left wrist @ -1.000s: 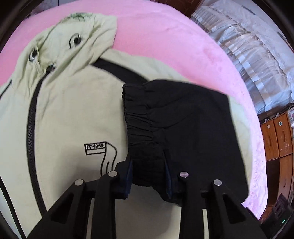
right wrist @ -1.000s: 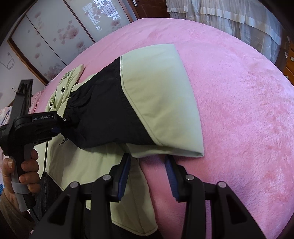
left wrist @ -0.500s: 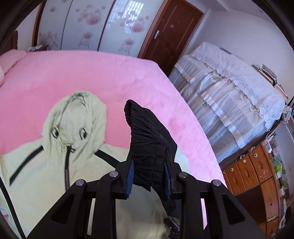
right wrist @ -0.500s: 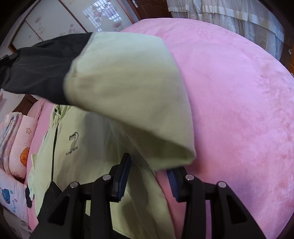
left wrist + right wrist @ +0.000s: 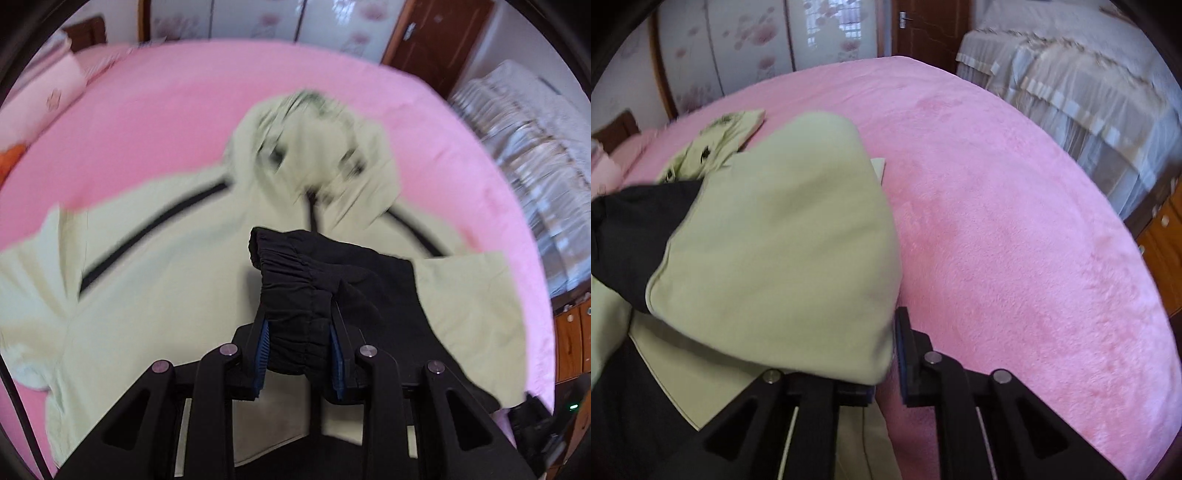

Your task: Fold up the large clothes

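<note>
Lying flat on one pink blanket (image 5: 1015, 221), face up, is one pale green jacket (image 5: 155, 295), with its single hood (image 5: 314, 147) at the far end. Two dark stripes run off the shoulders, one to each side (image 5: 147, 232) (image 5: 413, 229), and one dark zip (image 5: 312, 218) drops from the collar. Two dark eyelets sit on the hood, smeared by blur. Any print on the chest is blurred or covered, so nothing on the jacket can be read.

One sleeve (image 5: 775, 258), green with a black lower part, is lifted and folded across the chest. Its gathered black cuff (image 5: 291, 280) is clenched between the two blue pads of the left gripper (image 5: 297, 332), which shows four round silver screws along its black arms.

The right gripper (image 5: 886, 369) sits at the sleeve's folded green corner near the edge of the jacket. Its jaws have just been closing. The fold drapes over one finger and hides it; the other finger (image 5: 905, 332) stands bare beside the cloth. The corner reaches into the gap, but whether the pads pinch it I cannot tell. Three screws show on this one.

Beyond the blanket stand one second bed (image 5: 1071, 92) under a white frilled cover, one brown door (image 5: 432, 44), one wooden chest of drawers (image 5: 570, 339), and flowered sliding panels (image 5: 738, 48).
</note>
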Tool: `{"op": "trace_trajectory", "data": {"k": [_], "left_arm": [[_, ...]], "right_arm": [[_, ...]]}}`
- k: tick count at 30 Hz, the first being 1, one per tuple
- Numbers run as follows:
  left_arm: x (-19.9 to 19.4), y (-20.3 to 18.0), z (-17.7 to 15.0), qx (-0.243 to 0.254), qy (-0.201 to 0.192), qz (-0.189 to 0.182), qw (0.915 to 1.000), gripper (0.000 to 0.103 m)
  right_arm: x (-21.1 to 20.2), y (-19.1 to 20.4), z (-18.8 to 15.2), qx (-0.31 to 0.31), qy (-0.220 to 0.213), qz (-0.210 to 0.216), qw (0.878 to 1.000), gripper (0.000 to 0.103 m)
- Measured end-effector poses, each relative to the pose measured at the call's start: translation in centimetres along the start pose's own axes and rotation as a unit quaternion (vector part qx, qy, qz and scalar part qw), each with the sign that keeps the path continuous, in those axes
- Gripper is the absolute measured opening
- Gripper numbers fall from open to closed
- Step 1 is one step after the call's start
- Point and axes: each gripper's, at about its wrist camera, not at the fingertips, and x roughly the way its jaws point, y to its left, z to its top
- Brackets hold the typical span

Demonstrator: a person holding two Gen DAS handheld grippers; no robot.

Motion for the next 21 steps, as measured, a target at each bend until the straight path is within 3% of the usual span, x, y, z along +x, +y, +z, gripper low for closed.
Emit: {"op": "trace_trajectory", "data": {"k": [4, 10, 13, 16, 19, 21], "left_arm": [[3.7, 2.1, -2.2, -0.014, 0.038, 0.0, 0.9992, 0.028], [2.8, 2.5, -2.1, 0.008, 0.024, -0.013, 0.9996, 0.029], [1.4, 2.8, -2.6, 0.026, -0.008, 0.013, 0.9995, 0.028], [1.4, 4.0, -3.0, 0.026, 0.009, 0.004, 0.9996, 0.03], [2.1, 5.5, -2.9, 0.009, 0.033, -0.023, 0.9991, 0.044], [1.8, 6.4, -2.3, -0.008, 0.03, -0.043, 0.9986, 0.062]], "right_arm": [[-1.3, 0.9, -0.8, -0.016, 0.004, 0.002, 1.0, 0.038], [-4.1, 0.1, -2.2, -0.029, 0.026, 0.056, 0.998, 0.041], [-5.2, -0.3, -2.9, -0.036, 0.02, 0.05, 0.998, 0.041], [-5.4, -0.6, -3.4, -0.04, 0.023, 0.047, 0.998, 0.041], [-5.5, -1.2, -3.1, -0.025, 0.035, 0.068, 0.997, 0.041], [-5.9, -1.7, -2.3, -0.007, 0.035, 0.093, 0.995, 0.041]]}}
